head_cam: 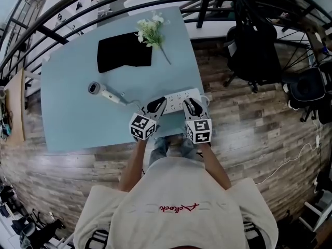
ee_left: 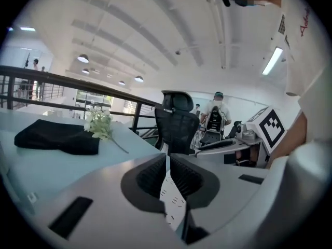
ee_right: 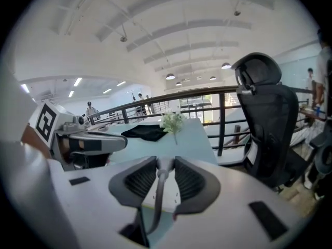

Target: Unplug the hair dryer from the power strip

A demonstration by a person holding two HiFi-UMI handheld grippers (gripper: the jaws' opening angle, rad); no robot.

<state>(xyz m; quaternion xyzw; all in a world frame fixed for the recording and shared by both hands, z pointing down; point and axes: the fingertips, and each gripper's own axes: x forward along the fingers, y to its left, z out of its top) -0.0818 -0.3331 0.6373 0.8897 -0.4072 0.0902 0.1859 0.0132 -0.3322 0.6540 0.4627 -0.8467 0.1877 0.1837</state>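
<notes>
Hair dryer [head_cam: 101,91] lay on the bench [head_cam: 67,123], well to the left of both tools, with its cord [head_cam: 129,102] trailing right toward the left tool [head_cam: 157,106]. The power strip [head_cam: 176,99] lay near the bench's front edge, under the tips of the 2 tools. The left tool's jaws were pressed together, and the power strip's white face showed below them. The right tool [head_cam: 192,107] pinched a grey cord [ee_right: 157,191], thicker at its upper end; whose cord it was could not be told. A black cloth [head_cam: 124,52] and flowers [head_cam: 151,30] lay at the far side.
</notes>
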